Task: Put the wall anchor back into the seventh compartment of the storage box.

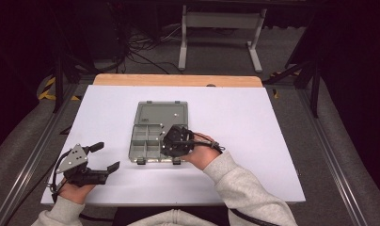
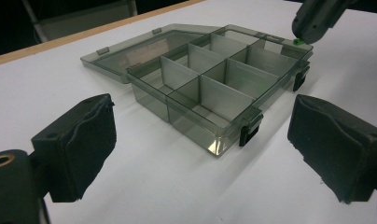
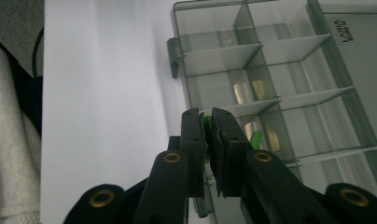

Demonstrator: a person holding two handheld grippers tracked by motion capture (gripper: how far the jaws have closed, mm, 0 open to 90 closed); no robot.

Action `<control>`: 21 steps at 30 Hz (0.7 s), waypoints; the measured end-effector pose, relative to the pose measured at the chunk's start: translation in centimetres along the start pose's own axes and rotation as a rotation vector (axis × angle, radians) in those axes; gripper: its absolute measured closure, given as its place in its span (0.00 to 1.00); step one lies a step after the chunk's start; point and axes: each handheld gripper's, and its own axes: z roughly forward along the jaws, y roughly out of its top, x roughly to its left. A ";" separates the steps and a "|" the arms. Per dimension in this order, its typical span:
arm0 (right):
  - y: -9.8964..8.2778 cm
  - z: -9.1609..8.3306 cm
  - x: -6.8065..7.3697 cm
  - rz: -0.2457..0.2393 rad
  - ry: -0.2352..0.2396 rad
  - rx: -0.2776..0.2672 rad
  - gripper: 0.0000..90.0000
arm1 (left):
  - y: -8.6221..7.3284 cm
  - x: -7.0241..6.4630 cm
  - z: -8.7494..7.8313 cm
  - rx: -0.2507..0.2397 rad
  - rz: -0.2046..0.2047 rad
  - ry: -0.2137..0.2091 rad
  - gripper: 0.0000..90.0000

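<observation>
Two black jaws of the right claw are pressed together on a small green piece, which sits pinched between the pads above the near right compartment of the open grey organizer box. That box lies at the middle of the white worktop, lid folded flat behind it. Well apart, at the near left, the left claw rests on the worktop, jaws spread wide with nothing between them, facing the box.

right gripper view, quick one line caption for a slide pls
Right gripper shut on a small green piece above the open compartment box.
</observation>
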 end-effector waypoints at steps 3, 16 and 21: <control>0.0 0.0 -0.6 0.017 -0.010 -0.008 0.93 | 0.0 0.0 0.0 0.001 0.000 0.000 0.09; -0.3 1.0 -2.9 0.075 -0.038 0.005 0.93 | 0.0 0.0 0.0 -0.003 -0.001 0.000 0.09; -0.5 1.4 -3.3 0.091 -0.038 0.009 0.93 | 0.0 0.0 0.0 -0.002 -0.003 0.001 0.10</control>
